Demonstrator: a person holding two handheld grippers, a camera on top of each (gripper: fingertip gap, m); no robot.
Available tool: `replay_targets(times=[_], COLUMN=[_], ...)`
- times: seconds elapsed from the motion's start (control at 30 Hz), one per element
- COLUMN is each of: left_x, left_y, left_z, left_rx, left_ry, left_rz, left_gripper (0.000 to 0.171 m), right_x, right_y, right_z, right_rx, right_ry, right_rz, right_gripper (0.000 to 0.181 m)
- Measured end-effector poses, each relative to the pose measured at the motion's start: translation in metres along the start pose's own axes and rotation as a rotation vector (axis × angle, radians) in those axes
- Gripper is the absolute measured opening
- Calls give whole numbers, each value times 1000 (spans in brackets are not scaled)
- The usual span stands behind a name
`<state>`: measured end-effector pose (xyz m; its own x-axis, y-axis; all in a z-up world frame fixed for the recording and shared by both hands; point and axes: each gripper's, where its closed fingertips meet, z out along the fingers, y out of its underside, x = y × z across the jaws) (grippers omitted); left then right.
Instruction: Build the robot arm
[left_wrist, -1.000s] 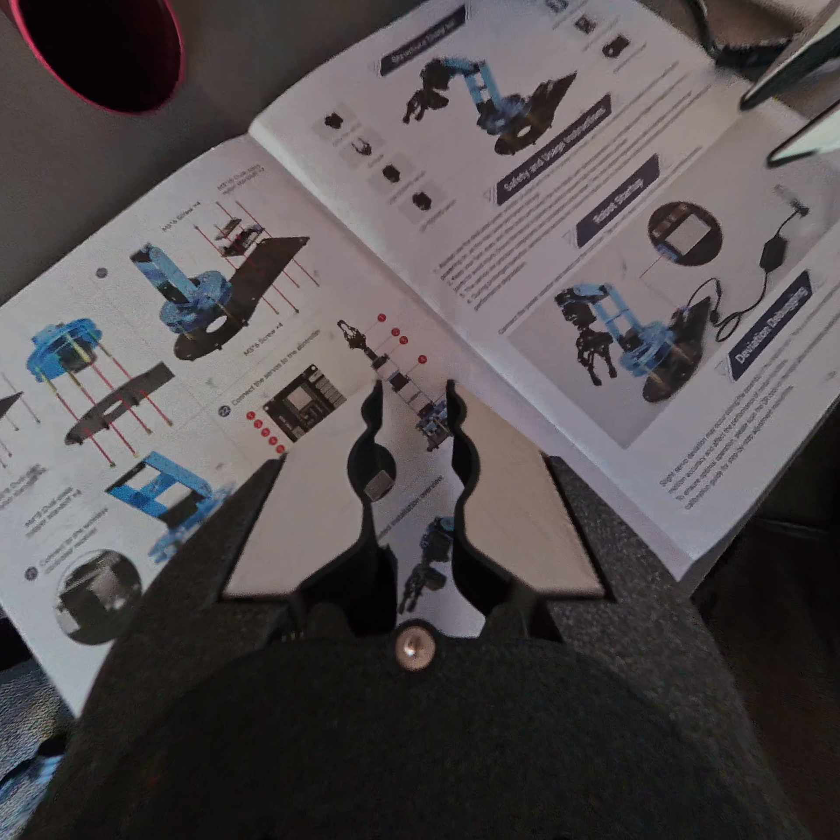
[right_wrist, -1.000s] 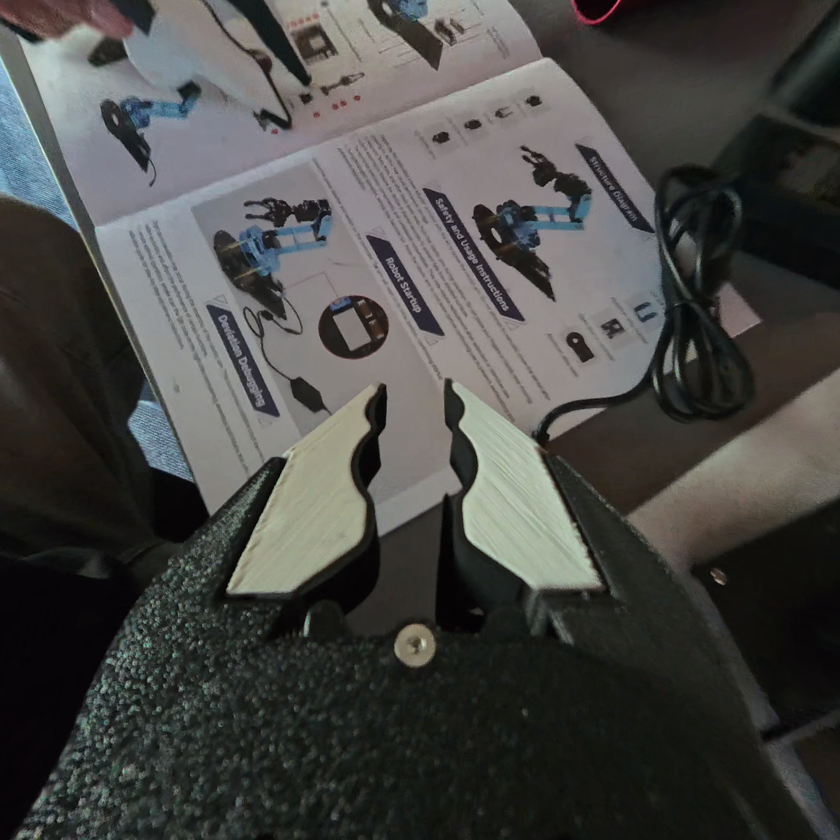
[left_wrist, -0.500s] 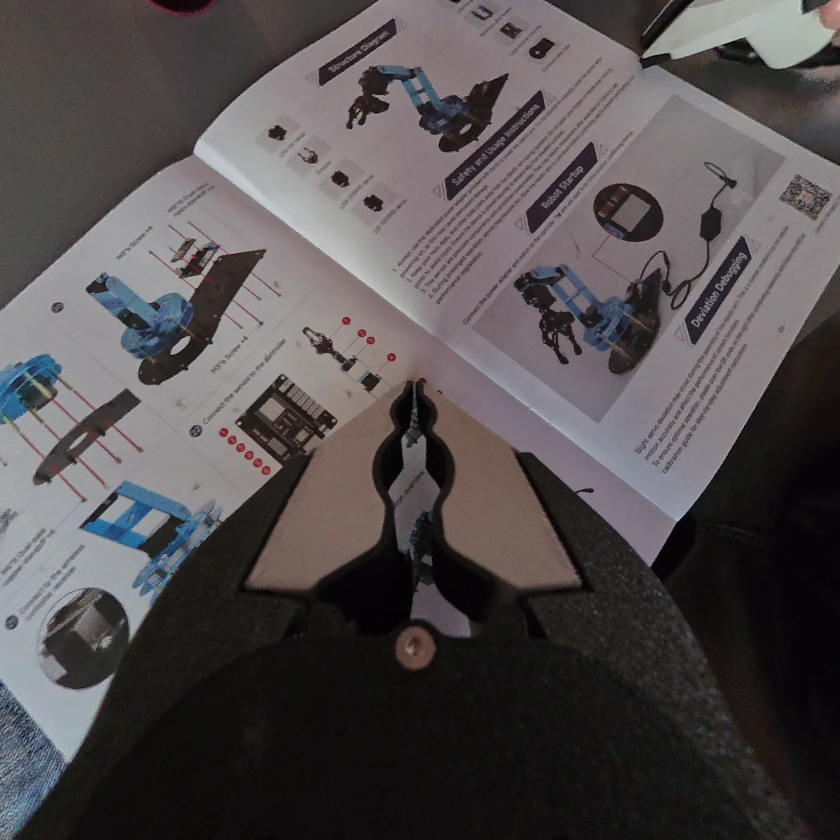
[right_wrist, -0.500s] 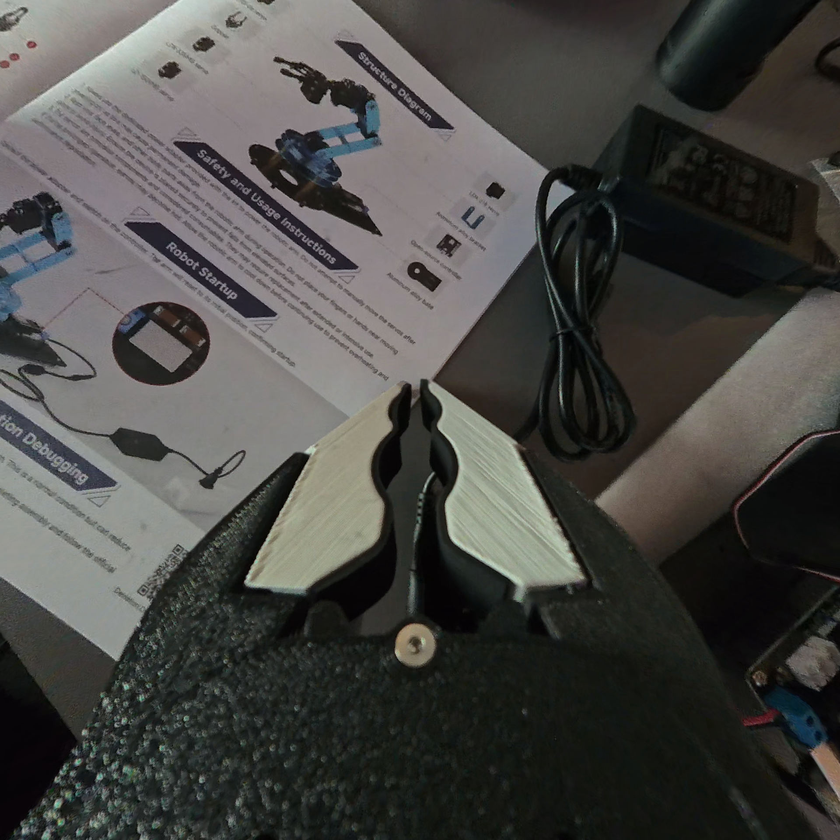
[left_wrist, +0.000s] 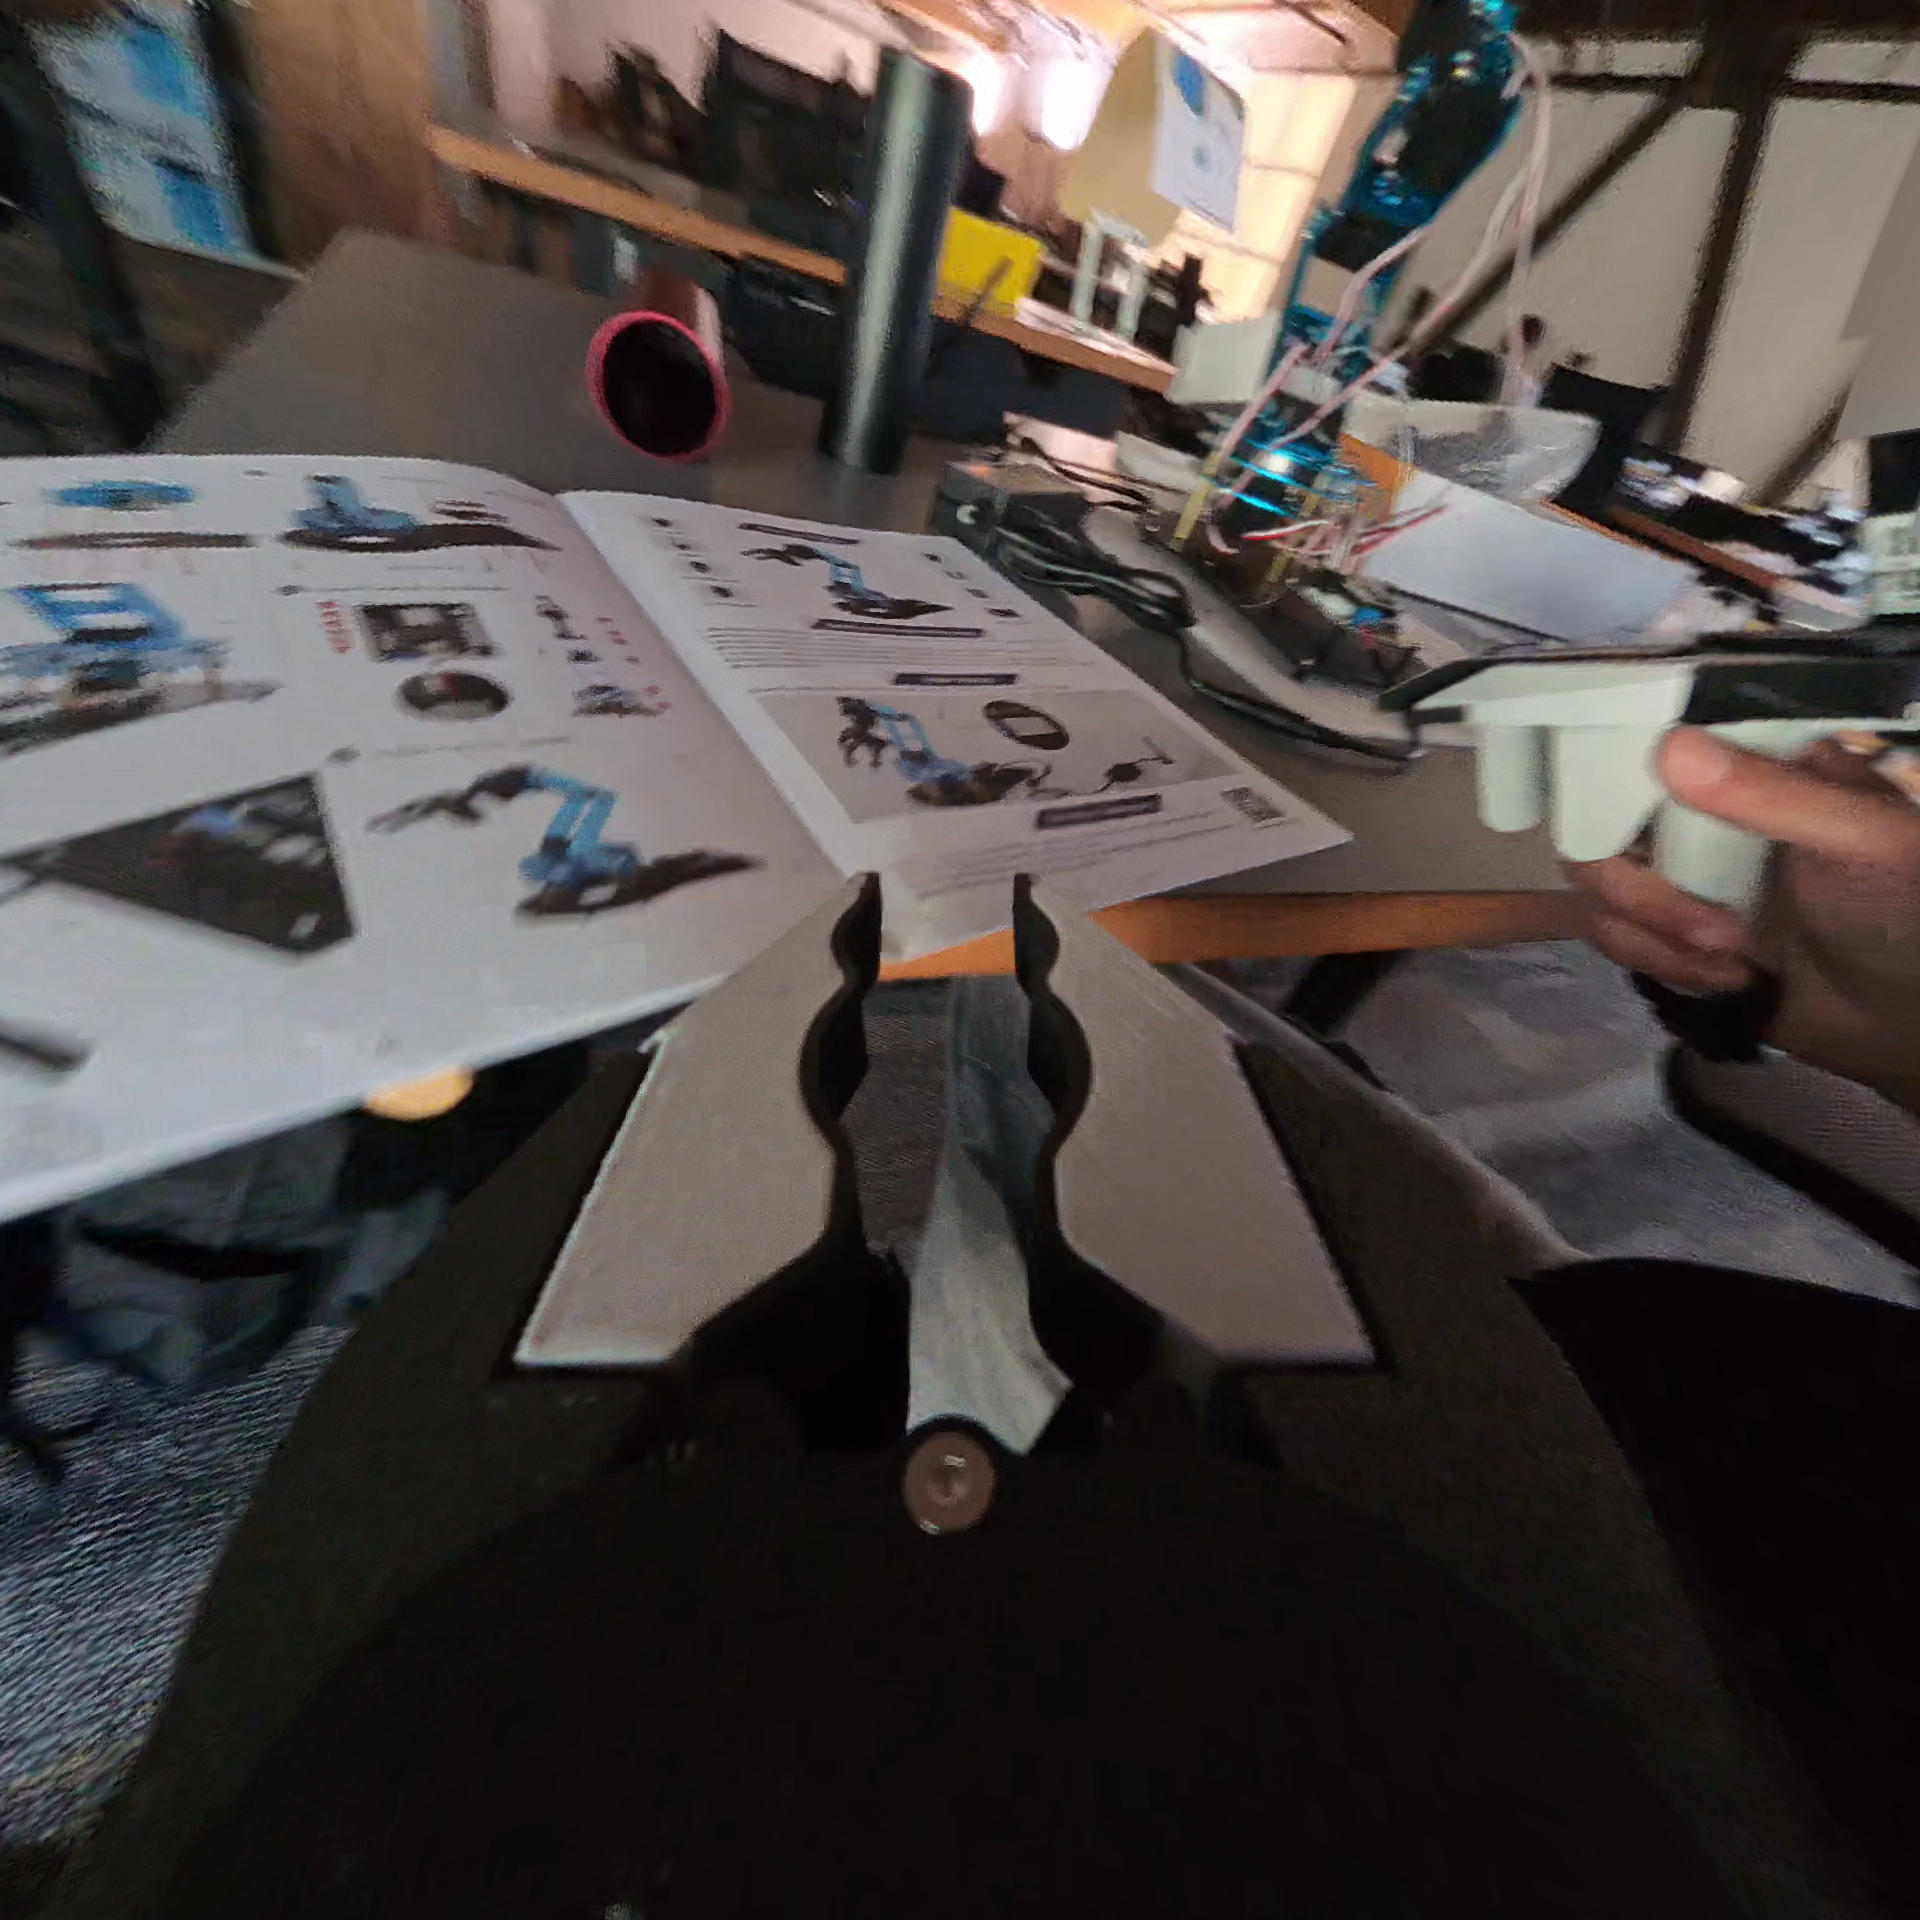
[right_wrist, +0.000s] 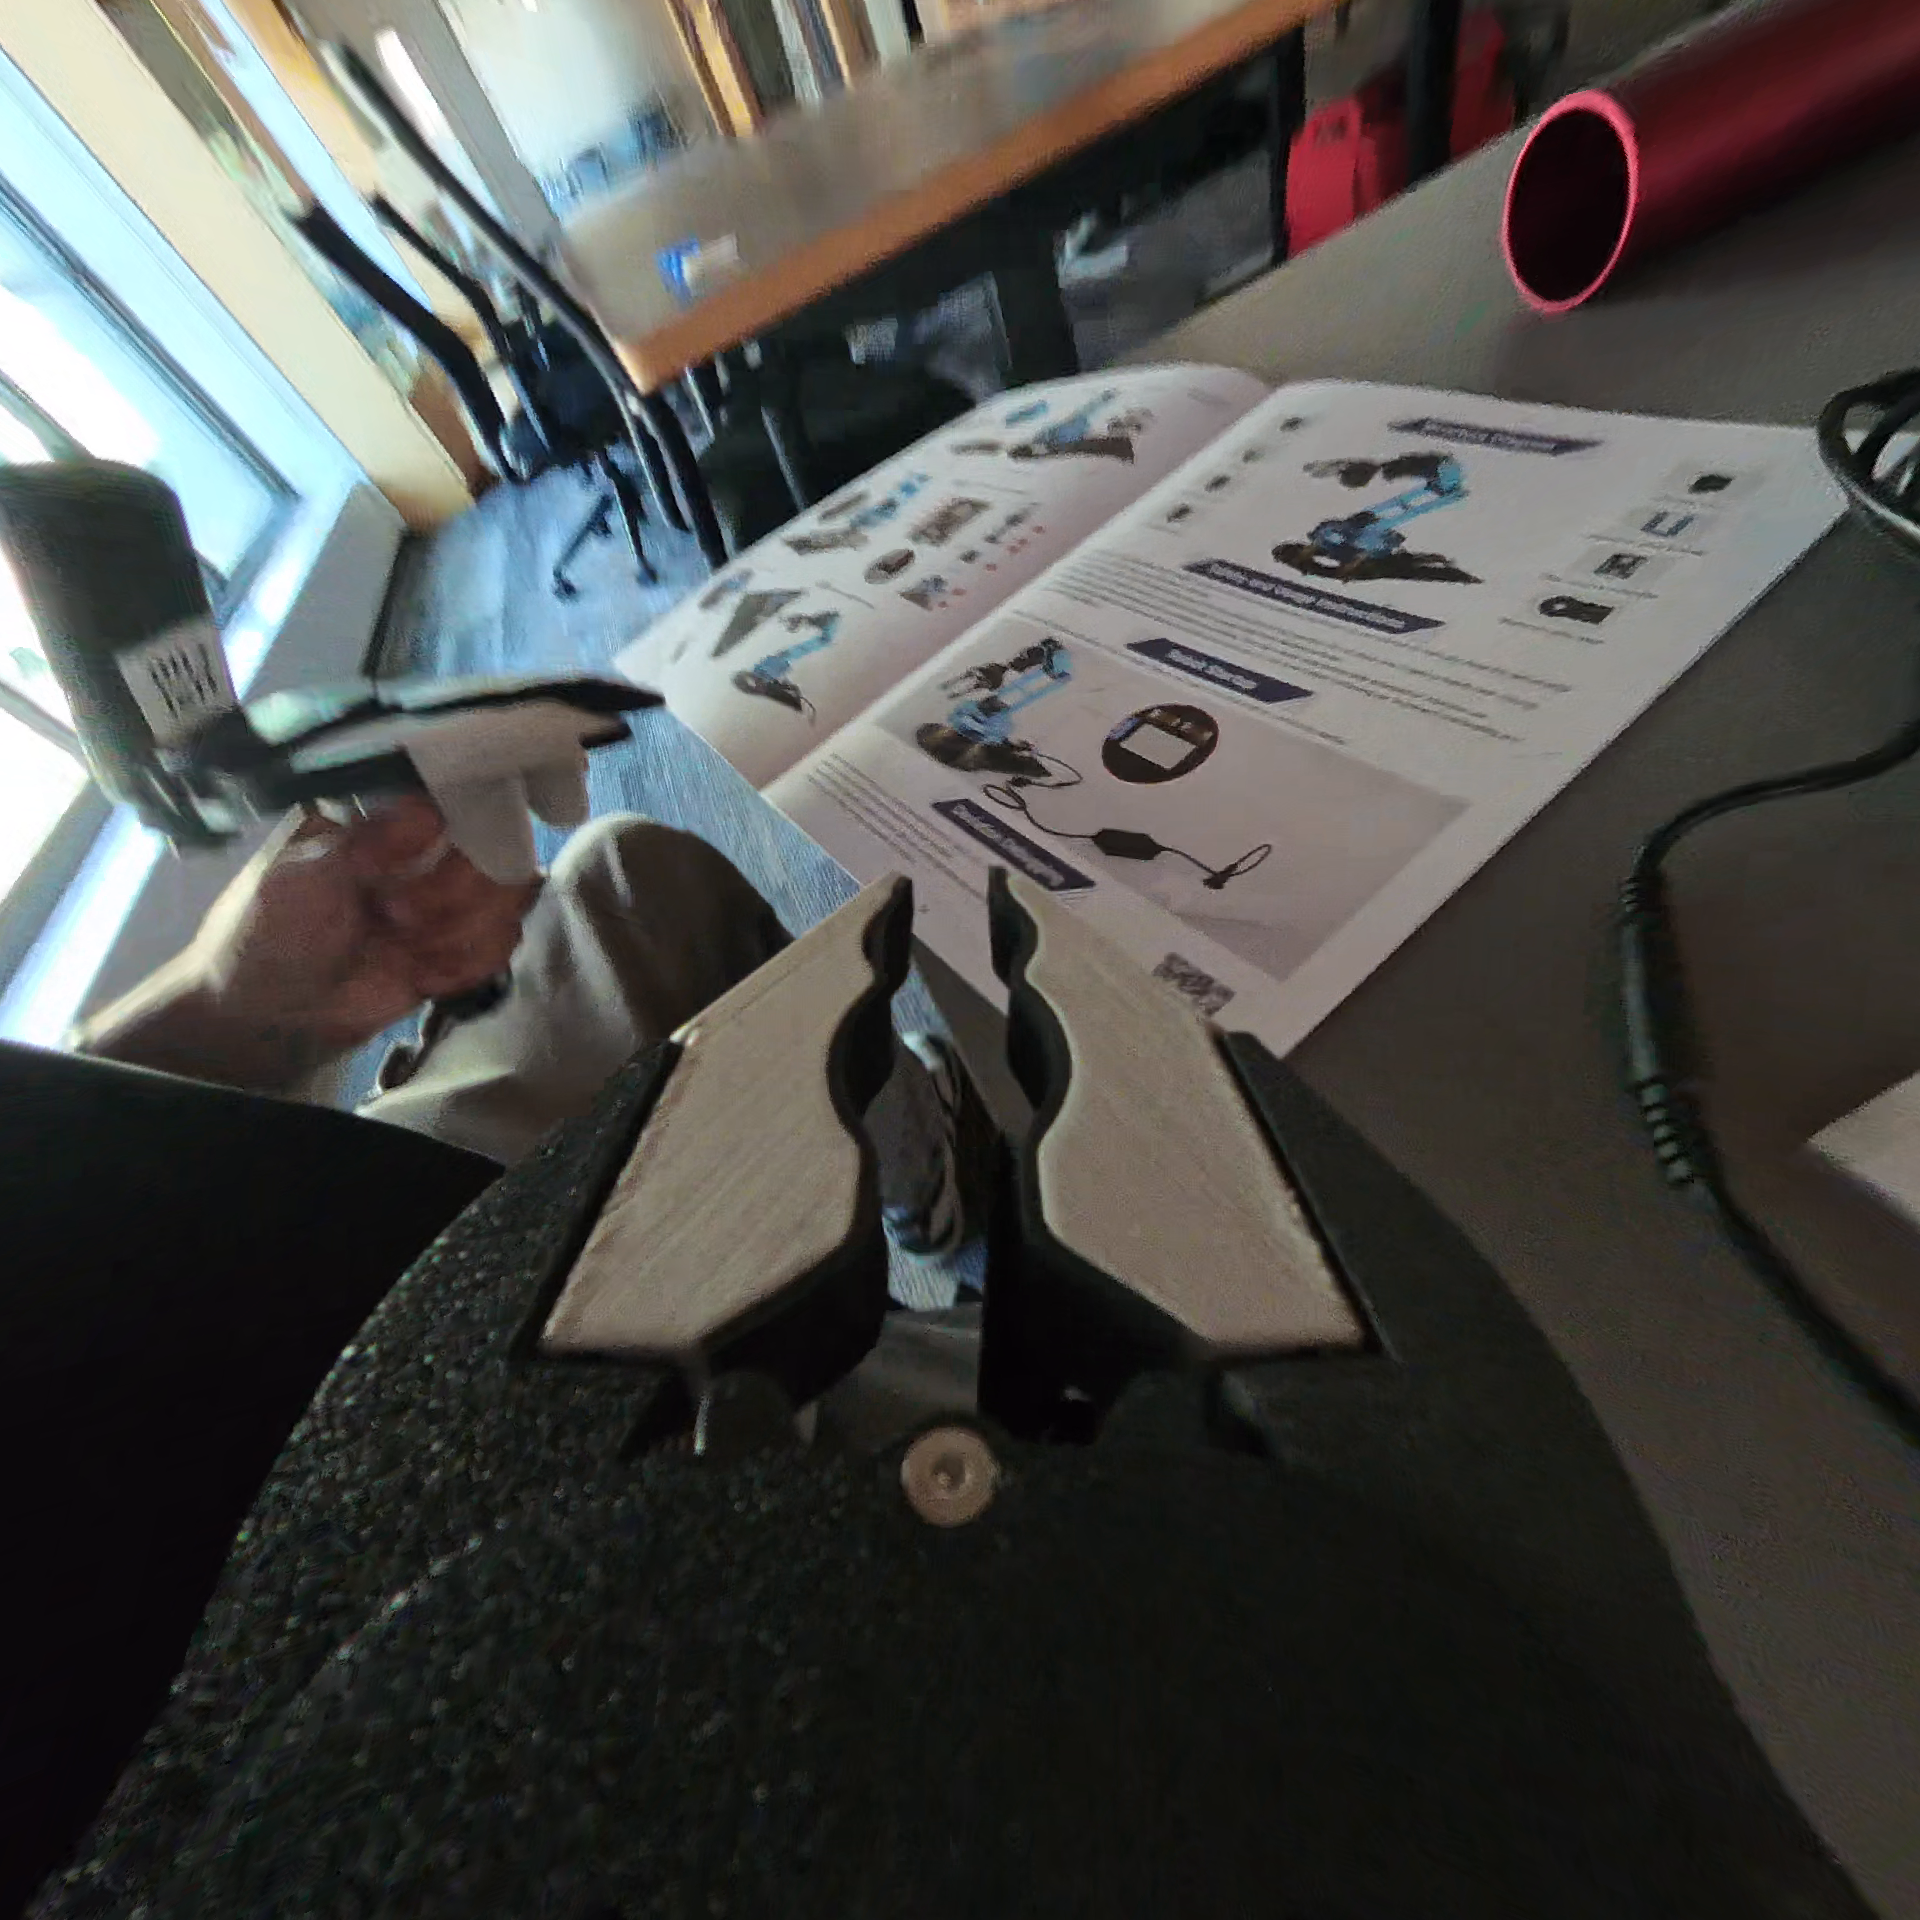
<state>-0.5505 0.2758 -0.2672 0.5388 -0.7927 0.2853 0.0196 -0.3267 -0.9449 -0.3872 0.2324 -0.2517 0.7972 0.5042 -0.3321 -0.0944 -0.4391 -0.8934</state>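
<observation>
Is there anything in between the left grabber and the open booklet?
Nothing visible. The left gripper is open and holds nothing, and its tips sit just off the near edge of the open booklet, which hangs over the table edge. Only open air shows in the gap. The black cable lies beyond the booklet.

Both the left gripper (left_wrist: 945, 902) and right gripper (right_wrist: 950, 902) now sit off the open booklet (left_wrist: 582, 727), jaws parted again, its near edge just ahead.
</observation>
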Motion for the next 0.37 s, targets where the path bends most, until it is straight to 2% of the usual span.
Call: replay_targets(times=[0.07,0.17,0.23,0.37], left_x=[-5,-9,-6,5], left_y=[19,43,45,40], left_z=[-11,-20,-22,-24], left_rx=[32,4,10,-27], left_ry=[-77,-132,-132,-89], left_rz=[12,-43,-85,-23], left_gripper=[24,24,26,30], right_x=[-5,1,2,-5], right_y=[5,18,31,39], right_z=[-3,1,8,14], right_rx=[36,22,-51,-91], right_ry=[-16,13,36,50], right_rz=[26,8,-37,-151], right_gripper=[12,16,18,18])
